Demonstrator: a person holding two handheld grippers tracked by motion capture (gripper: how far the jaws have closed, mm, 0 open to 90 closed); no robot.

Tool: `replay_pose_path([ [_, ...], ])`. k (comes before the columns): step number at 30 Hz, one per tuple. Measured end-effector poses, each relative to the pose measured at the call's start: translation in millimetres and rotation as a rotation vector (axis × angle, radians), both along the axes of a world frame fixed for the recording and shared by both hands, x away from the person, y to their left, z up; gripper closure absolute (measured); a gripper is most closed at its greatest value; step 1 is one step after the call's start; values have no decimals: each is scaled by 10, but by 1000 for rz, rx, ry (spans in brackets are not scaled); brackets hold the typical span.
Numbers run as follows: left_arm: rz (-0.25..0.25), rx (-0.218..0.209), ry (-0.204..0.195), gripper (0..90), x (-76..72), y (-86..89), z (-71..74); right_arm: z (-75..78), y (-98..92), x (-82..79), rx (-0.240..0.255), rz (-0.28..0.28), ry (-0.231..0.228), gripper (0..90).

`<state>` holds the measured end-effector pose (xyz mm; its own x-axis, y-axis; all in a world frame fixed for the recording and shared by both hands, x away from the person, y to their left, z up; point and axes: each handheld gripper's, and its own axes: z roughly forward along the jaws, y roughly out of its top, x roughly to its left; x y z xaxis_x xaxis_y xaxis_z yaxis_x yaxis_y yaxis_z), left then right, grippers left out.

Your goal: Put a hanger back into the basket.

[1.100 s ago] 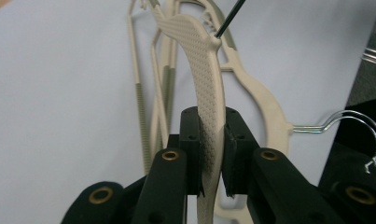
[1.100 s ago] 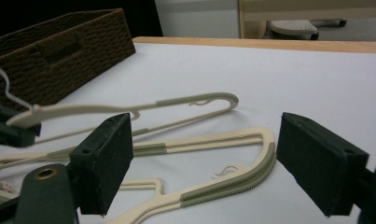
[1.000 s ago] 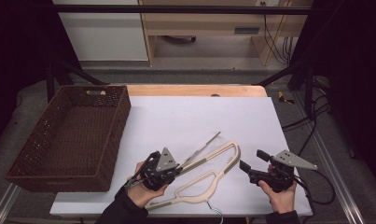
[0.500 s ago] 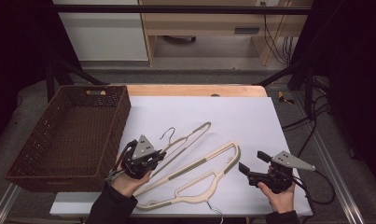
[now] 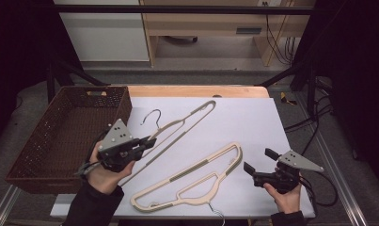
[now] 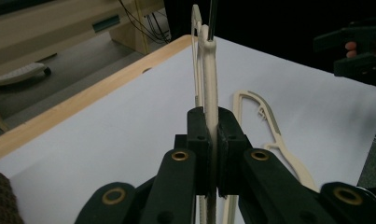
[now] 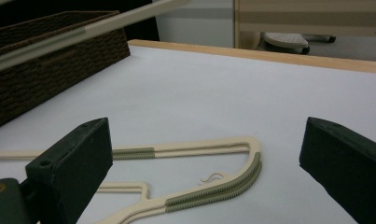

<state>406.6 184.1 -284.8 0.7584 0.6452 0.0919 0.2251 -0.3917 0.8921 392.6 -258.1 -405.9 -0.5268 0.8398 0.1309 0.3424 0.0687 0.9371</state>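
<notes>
Worktop: white sheet (image 5: pixel 253 122) over a wood-edged top, dark room behind, pale cabinets at the far wall.
Near, your right: right gripper (image 5: pixel 263 165) low over the near right corner, jaws spread wide, having just been opening, nothing between them.
Near, middle: second hanger (image 5: pixel 192 181) flat on the sheet, just left of that gripper, long axis running from near-left up to far-right.
Near, your left: left gripper (image 5: pixel 152 141) clamped tight on the lifted hanger (image 5: pixel 180 125), pads pinching its thin cream bar edge-on (image 6: pixel 210 135).
Hanger axis: from your left gripper it slants away to the far right, hook (image 5: pixel 152 115) up near the basket corner.
Far left: brown woven basket (image 5: pixel 41 141), just left of your left gripper.
Key relation: basket lies left of the held hanger, so your left hand is the nearer one; likely you need to swing the long axis in line with the basket's length.
</notes>
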Motion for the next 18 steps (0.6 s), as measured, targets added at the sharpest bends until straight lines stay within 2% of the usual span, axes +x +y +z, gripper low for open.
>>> replay_pose_path([
  [4, -1, -32, -1, 860, 55, 175, 194, 24, 17, 9, -11, 1, -8, 22],
  [7, 15, -32, -8, 860, 88, 277, 277, 28, 13, 19, -16, 1, -14, 22],
  [9, 31, -33, -14, 860, 148, 455, 390, 30, 7, 31, -21, -7, -12, 22],
  [13, 10, -79, -14, 860, 259, 713, 502, 31, 8, 45, -25, -10, -16, 22],
  [15, 11, -83, -22, 860, 316, 820, 535, 31, 13, 50, -27, -9, -13, 22],
  [18, 32, -62, -35, 860, 402, 960, 554, 24, 25, 51, -29, -9, -10, 22],
])
